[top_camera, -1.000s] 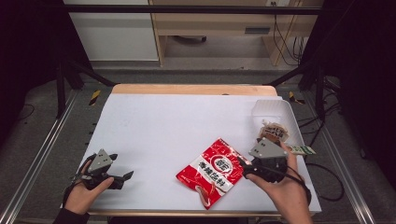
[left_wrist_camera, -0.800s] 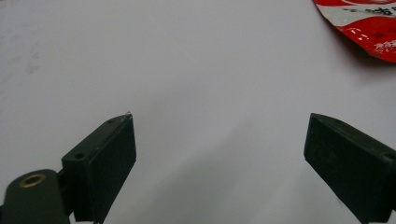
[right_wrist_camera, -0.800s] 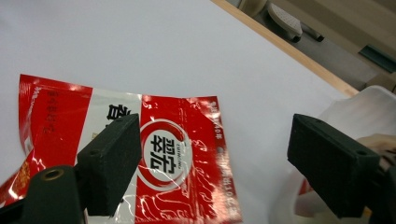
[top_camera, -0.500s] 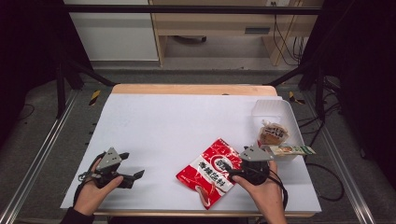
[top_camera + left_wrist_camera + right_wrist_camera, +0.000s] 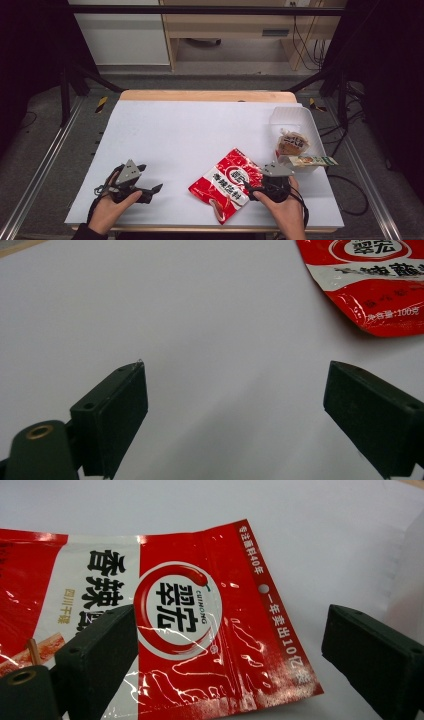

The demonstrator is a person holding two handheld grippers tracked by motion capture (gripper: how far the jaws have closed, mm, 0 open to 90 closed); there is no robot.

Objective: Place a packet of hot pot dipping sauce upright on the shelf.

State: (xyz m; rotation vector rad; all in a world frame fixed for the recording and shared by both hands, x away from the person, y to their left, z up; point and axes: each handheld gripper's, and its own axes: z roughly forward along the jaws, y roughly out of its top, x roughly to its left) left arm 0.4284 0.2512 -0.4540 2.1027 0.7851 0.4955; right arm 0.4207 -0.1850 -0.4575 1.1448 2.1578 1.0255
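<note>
1. One red snack bag (image 5: 230,189) lies flat on the white counter (image 5: 200,135), near its front edge and right of centre.
2. One clear tray (image 5: 295,122) sits at the counter's right edge, holding one round wrapped snack (image 5: 291,143); one flat wrapped bar (image 5: 312,161) rests across its front rim.
3. Two grippers: the left gripper (image 5: 152,189) hovers over bare counter, well apart from the bag, fingers spread with nothing between them.
4. The right gripper (image 5: 248,190) is at the bag's right edge; its fingers have just been opening and stand spread over the bag's end without pressing it.
5. Since a second ago, the right hand has come down onto the bag, and the left gripper has shifted towards it.
</note>
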